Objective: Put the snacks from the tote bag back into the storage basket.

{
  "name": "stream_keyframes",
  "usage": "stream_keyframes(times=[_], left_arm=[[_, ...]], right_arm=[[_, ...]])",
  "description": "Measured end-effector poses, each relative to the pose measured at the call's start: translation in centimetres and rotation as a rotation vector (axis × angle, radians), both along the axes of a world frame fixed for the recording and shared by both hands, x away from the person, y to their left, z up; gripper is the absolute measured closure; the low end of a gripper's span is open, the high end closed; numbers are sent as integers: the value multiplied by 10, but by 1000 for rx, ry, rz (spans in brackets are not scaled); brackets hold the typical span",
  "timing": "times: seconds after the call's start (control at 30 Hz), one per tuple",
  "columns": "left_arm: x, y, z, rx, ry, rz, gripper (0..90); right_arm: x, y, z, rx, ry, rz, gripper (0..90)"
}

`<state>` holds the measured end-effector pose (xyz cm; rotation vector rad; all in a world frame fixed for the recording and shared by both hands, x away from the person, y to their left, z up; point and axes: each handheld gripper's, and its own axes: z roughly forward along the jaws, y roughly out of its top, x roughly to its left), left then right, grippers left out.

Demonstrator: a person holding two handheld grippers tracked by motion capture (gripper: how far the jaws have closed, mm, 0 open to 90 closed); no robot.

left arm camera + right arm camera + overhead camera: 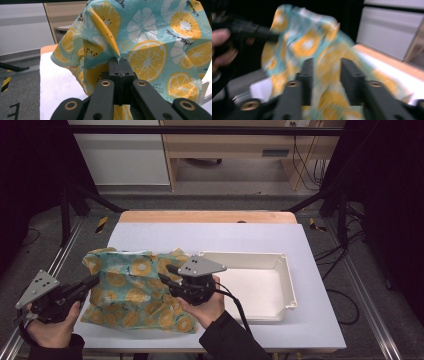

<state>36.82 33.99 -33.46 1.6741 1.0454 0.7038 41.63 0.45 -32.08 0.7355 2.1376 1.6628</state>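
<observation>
Cloth (135, 287) beside white tray (260, 287); left gripper (119, 61) jaws pinch edge, right gripper (324, 72) jaws parted.

So there's a shallow white plastic tray (287, 285) sitting on the right half of the table, whose white top (200, 237) has a wooden strip (207, 217) along its far edge. Behind that, a light wood desk (235, 147) with cables (304, 162) dangling, a white cabinet (120, 155) beside it, and yellow-black tape (101, 224) on the grey floor.
</observation>
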Motion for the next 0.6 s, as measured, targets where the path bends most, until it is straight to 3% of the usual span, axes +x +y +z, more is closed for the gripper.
stream_keyframes(times=[0.03,0.13,0.23,0.33,0.5,0.6], left_arm=[[0,0,0,-1,0,-3,900],[-1,-1,0,-1,-2,-11,900],[-1,0,0,-6,-2,-14,900],[-2,1,0,-11,-3,-16,900],[-2,0,0,-15,-4,-18,900],[-3,0,0,-18,-6,-20,900]], right_arm=[[5,0,6,17,-14,-21,527],[11,3,10,27,-17,-34,484],[21,14,7,-10,0,-24,460],[23,18,2,-47,12,-27,587],[20,14,0,-69,40,-21,805],[18,11,2,-71,41,-20,872]])
